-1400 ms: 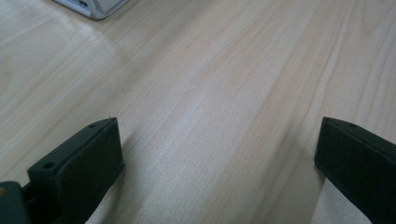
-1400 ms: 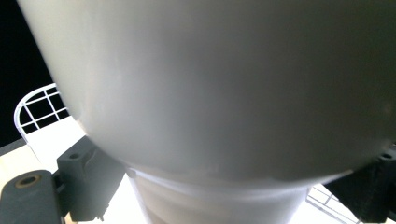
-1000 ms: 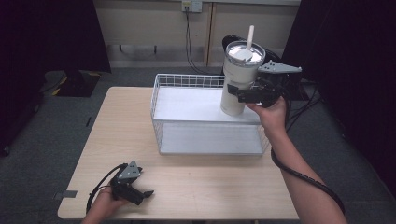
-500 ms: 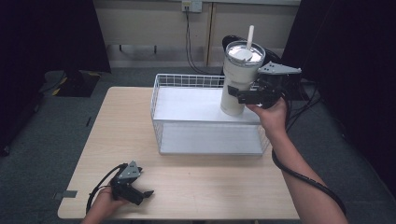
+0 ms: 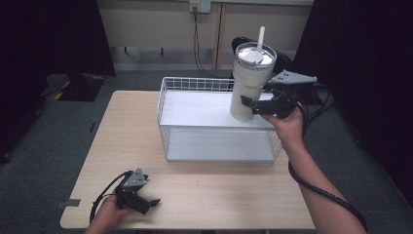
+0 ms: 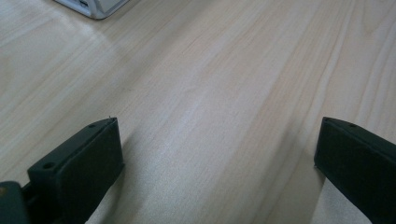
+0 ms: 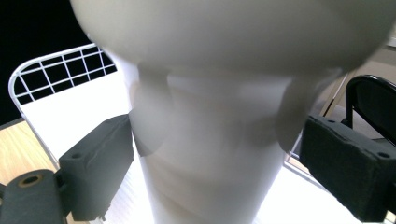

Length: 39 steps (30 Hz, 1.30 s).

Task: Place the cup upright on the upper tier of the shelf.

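A tall white tumbler point(image 5: 249, 85) with a lid and a white straw point(image 5: 260, 38) stands upright over the far right corner of a white wire basket point(image 5: 168, 122); whether its base rests on the basket floor or hangs just above it cannot be told; the basket sits toward the far right of the pale wooden table point(image 5: 122, 126). The right gripper point(image 5: 249, 104) is at the tumbler's lower body from the right side; in the right gripper view its jaws stand on either side of the tumbler point(image 7: 215, 154), the left pad touching the wall, the right pad just beside it with a slight gap, so a firm grip cannot be confirmed. The left gripper point(image 5: 152, 204) rests near the near left corner of the table, held in a hand point(image 5: 108, 214); its jaws are spread wide apart over bare wood point(image 6: 210, 107), holding nothing.
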Available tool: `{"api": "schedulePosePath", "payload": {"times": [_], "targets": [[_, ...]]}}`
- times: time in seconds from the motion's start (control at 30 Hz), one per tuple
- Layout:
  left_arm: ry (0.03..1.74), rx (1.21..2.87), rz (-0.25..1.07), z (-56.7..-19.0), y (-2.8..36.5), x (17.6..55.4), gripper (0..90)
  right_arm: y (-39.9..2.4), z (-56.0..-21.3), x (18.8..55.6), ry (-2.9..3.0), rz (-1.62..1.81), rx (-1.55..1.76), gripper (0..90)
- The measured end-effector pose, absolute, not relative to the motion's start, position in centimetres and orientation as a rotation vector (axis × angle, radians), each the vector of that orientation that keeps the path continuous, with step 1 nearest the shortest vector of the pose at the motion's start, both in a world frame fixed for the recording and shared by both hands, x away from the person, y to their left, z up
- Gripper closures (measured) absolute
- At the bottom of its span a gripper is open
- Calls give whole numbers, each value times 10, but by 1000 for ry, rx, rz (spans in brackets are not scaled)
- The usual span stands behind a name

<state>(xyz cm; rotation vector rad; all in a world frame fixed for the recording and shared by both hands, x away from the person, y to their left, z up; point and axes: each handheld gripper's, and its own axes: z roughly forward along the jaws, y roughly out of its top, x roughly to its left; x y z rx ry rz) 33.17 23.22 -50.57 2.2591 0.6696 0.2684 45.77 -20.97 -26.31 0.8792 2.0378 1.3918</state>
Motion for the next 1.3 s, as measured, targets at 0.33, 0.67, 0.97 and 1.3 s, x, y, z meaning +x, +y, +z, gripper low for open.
{"api": "schedulePosePath", "payload": {"times": [0.33, 0.67, 0.97, 1.3], "targets": [[665, 2263, 279, -505, 232, 332, 5, -221, -269, 446, 2037, 1406, 895, 102], [671, 2258, 266, -506, 232, 332, 5, -233, -272, 430, 2063, 1413, 866, 104], [668, 2263, 266, -506, 232, 332, 5, -232, -279, 406, 2119, 1489, 792, 104], [667, 2264, 267, -506, 232, 332, 5, -230, -304, 379, 2191, 1532, 726, 104]]}}
